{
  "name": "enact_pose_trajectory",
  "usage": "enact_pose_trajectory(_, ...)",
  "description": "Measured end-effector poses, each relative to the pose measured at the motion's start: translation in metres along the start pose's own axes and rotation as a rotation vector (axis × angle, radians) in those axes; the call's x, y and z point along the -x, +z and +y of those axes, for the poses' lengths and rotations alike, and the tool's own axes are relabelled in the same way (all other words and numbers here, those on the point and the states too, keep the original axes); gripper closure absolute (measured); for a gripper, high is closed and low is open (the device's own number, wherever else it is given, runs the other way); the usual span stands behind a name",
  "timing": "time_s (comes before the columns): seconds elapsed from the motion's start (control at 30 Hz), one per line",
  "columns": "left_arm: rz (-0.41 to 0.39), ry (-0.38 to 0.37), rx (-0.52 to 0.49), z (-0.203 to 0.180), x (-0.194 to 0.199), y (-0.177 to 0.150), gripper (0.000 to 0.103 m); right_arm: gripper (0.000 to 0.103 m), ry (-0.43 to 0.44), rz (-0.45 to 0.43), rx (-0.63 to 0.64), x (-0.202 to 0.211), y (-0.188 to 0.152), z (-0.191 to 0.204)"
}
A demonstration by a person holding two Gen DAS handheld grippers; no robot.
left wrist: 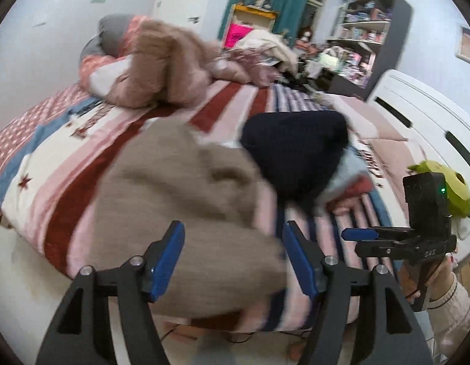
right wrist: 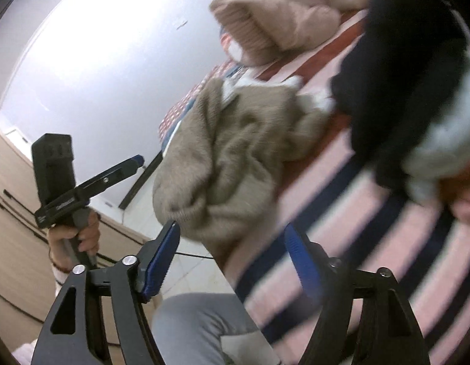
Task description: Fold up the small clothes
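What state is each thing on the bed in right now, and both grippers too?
Fuzzy beige knitted sweater: crumpled near the bed's edge, unfolded, not gripped.
Dark navy knitted garment: lying on top of a small pile of clothes.
Light blue garment: under the navy one, partly hidden.
Striped pink, red and navy bedspread: spread flat.
Left gripper: open, holding nothing.
Right gripper: open, holding nothing.
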State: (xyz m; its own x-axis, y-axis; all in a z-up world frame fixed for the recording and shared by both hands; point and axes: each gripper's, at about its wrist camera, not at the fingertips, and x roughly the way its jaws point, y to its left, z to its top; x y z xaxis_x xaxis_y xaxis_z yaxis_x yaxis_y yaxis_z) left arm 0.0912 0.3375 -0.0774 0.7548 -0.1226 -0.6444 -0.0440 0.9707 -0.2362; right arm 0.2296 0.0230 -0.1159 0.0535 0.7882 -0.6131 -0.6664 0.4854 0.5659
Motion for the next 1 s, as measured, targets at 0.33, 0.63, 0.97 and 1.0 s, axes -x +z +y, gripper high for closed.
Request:
enact_pose_trajectory(0.33, -0.216, -0.063, -0.189, -0.196, 0.01, -0.026, 0.02, 0.021, -0.298, -0.236, 0.07, 0.146, -0.095, -0.002)
enact_pose_trajectory(0.63, -0.457, 0.046, -0.291, -0.312, 0.016, -0.061, 0.001, 0.002, -0.633, -0.487, 0.185, 0.242, -0.171, 0.029)
enact_pose_trajectory(0.97, -0.471, 0.056, -0.301, -0.333, 0.015, -0.065, 0.001, 0.0, -0.808, -0.666, 0.252, 0.281, -0.19, 0.06)
enact_pose_trajectory(1.0, -0.472, 0.059, -0.301, -0.333, 0.015, -0.065, 0.001, 0.0, -0.807, -0.669, 0.253, 0.282, -0.19, 0.06)
